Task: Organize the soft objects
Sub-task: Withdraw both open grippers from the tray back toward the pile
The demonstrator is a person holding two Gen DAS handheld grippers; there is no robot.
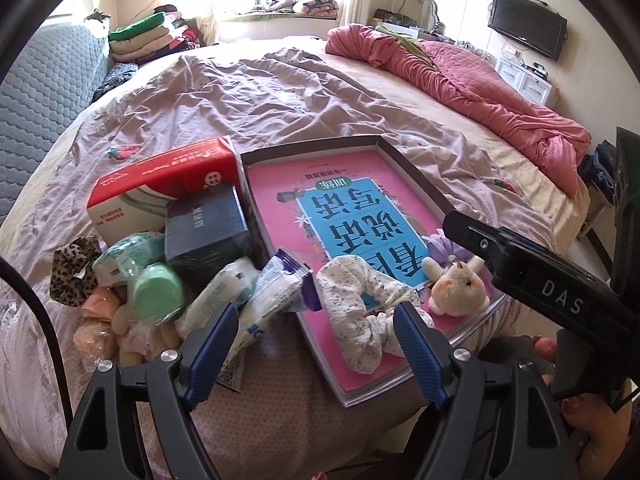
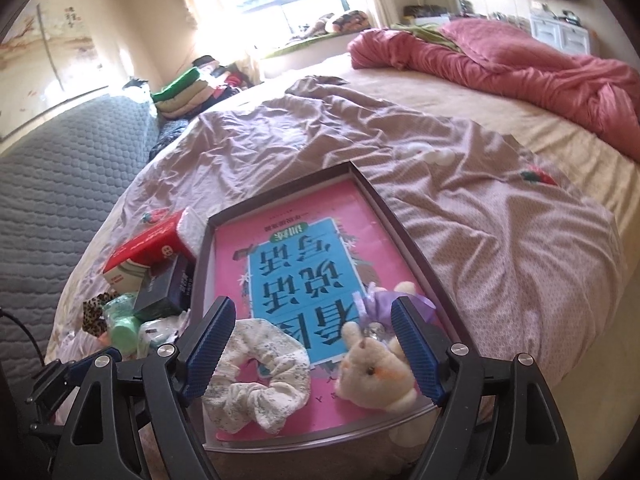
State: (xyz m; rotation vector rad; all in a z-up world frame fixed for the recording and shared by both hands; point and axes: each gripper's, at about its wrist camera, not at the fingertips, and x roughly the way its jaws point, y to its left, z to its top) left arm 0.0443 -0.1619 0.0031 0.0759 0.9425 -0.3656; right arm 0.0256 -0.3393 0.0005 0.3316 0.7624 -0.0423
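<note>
A shallow grey tray (image 1: 312,146) (image 2: 280,186) lies on the bed with a pink and blue book (image 1: 360,216) flat inside. On the book rest a white floral scrunchie (image 1: 348,276) (image 2: 280,344), a cream plush bunny (image 1: 460,288) (image 2: 376,372) and a small purple fabric piece (image 1: 442,246) (image 2: 378,304). My left gripper (image 1: 316,312) hangs open above the tray's near left corner, nothing pressed between its pads. My right gripper (image 2: 312,308) stands open above the scrunchie and bunny, touching neither.
Left of the tray sits a pile: a red tissue box (image 1: 160,184), a dark blue box (image 1: 208,224), a green-capped bottle (image 1: 156,292), a leopard scrunchie (image 1: 72,276), wipe packs (image 1: 272,292) and bagged plush toys (image 1: 100,332). A pink quilt (image 1: 480,92) lies far right.
</note>
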